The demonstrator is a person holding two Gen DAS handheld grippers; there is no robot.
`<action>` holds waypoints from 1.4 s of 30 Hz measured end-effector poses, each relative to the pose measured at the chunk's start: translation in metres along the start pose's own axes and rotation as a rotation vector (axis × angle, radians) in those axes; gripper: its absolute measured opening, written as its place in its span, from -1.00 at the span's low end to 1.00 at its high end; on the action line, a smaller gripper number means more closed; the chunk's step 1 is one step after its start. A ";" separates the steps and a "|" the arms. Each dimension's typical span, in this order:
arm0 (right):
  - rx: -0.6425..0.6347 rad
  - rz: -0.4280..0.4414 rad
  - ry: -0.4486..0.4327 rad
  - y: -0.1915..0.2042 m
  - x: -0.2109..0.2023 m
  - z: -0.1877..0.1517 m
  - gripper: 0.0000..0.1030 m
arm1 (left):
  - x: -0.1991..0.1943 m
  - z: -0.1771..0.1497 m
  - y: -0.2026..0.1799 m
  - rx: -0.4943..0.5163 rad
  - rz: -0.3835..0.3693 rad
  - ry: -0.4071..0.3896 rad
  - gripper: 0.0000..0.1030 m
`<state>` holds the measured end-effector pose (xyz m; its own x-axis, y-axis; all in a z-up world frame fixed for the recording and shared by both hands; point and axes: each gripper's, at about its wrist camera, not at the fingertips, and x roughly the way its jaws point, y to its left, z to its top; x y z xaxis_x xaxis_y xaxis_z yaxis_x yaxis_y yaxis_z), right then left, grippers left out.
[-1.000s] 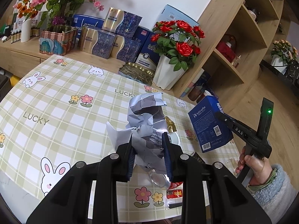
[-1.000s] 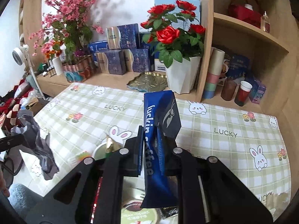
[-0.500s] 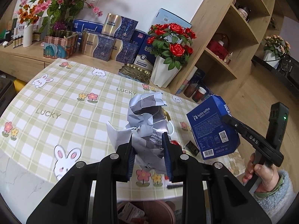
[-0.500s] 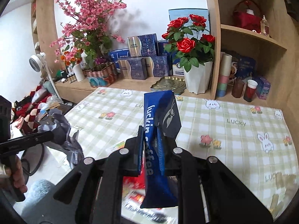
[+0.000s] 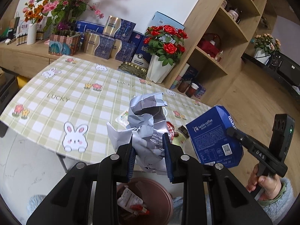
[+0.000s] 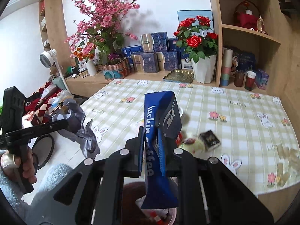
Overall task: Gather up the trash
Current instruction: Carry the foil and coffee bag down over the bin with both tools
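Note:
My left gripper (image 5: 149,142) is shut on a crumpled silver foil bag (image 5: 145,118) and holds it in the air just off the table's near edge. Below it stands a brown trash bin (image 5: 159,196) with wrappers inside. My right gripper (image 6: 151,136) is shut on a flattened blue luckin coffee box (image 6: 159,150), which hangs over the same bin (image 6: 131,189). The box also shows in the left wrist view (image 5: 213,136), and the foil bag in the right wrist view (image 6: 78,123).
The table has a green checked cloth (image 5: 75,97) with rabbits and flowers. Near its front edge lie a dark small packet (image 6: 209,140), a pale cup lid and red wrappers (image 6: 191,143). A white vase of red roses (image 5: 161,69) and gift boxes stand at the back. Wooden shelves are to the right.
Both grippers have drawn back from the table and risen, each still holding its item. The brown bin has come into view under them.

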<state>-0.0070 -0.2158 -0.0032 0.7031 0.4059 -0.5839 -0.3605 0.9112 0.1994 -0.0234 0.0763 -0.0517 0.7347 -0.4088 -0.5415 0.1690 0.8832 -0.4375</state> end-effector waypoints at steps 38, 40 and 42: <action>0.241 0.058 0.460 0.005 0.082 -0.167 -0.67 | 0.012 -0.082 0.026 -0.033 0.062 0.165 -0.49; 0.256 0.047 0.465 0.001 0.085 -0.165 -0.66 | 0.016 -0.084 0.027 -0.030 0.064 0.179 -0.49; 0.265 0.030 0.435 -0.003 0.081 -0.158 -0.43 | 0.019 -0.086 0.025 -0.024 0.064 0.192 -0.48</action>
<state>-0.0464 -0.1968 -0.1755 0.3540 0.4162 -0.8375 -0.1692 0.9092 0.3804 -0.0621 0.0710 -0.1351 0.6045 -0.3904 -0.6943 0.1090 0.9040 -0.4134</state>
